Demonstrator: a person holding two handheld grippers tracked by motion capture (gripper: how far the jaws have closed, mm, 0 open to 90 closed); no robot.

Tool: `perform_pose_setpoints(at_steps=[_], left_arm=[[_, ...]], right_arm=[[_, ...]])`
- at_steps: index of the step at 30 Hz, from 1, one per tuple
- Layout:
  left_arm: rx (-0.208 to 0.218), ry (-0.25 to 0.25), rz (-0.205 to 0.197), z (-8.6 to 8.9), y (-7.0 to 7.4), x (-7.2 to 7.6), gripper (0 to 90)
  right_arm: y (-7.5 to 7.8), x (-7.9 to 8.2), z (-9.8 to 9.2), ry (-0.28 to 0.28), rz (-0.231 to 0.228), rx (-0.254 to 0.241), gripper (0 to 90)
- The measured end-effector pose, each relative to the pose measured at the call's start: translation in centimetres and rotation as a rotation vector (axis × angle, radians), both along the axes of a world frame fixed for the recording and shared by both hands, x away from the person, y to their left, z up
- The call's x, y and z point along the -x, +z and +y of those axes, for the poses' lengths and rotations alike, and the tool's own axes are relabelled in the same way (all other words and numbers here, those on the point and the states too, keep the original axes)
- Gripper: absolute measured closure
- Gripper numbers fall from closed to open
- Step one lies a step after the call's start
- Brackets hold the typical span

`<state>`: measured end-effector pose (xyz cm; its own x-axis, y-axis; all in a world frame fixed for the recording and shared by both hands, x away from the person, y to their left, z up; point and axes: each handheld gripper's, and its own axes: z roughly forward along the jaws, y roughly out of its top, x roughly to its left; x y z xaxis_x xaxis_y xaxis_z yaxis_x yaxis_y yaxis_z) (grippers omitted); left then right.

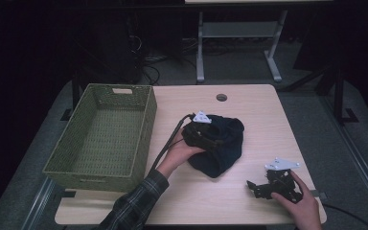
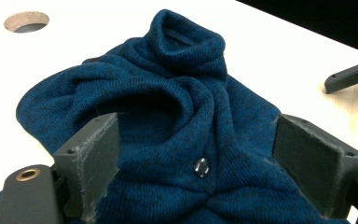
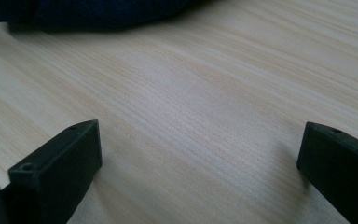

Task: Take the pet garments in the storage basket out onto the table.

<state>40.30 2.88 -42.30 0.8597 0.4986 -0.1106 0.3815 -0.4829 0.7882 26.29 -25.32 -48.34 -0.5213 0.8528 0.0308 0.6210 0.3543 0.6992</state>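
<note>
The left gripper's pads (image 2: 93, 158) rise closest to the lens in its own view, standing wide apart with the sweater (image 2: 168, 116) bunched between and beyond them; neither pad presses the knit. The left gripper (image 1: 202, 134) hovers over the near-left part of the heap, and the cloth lies straight ahead of and under its jaws. That hand is clearly the nearer one: the right gripper (image 1: 263, 188) rests low by the table's (image 1: 249, 103) near right corner, apart from the sweater, its jaws spread wide over bare wood with nothing between them. From there the cloth shows as a dark strip at the far edge of the right gripper view.

The sweater sits about mid-table, just right of the basket (image 1: 103, 139), which stands along the left edge with its inside bare. It is a crumpled mound with no clear long axis, slightly longer from far edge to near edge. The knit is deep blue, soft and thickly folded, with a rolled collar (image 2: 186, 37) pointing away from the left jaws and a small dark button (image 2: 201, 167) on a fold close between them. A fresh grip, I judge, would bite the raised fold just ahead of the pads.
</note>
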Motion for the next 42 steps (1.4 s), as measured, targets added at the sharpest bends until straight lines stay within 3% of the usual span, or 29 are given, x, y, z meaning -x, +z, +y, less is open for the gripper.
perform_pose_setpoints(at_steps=[9,17,42], left_arm=[[-0.005,-0.012,-0.021,0.9,0.8,1.1,14.8],[0.001,0.009,-0.031,2.1,1.0,2.3,14.8],[-0.006,0.059,-0.036,6.7,0.1,6.7,14.8]], right_arm=[[0.0,0.0,0.0,0.0,0.0,0.0,0.0],[0.0,0.0,0.0,0.0,0.0,0.001,0.0],[0.0,0.0,0.0,0.0,0.0,0.001,0.0]])
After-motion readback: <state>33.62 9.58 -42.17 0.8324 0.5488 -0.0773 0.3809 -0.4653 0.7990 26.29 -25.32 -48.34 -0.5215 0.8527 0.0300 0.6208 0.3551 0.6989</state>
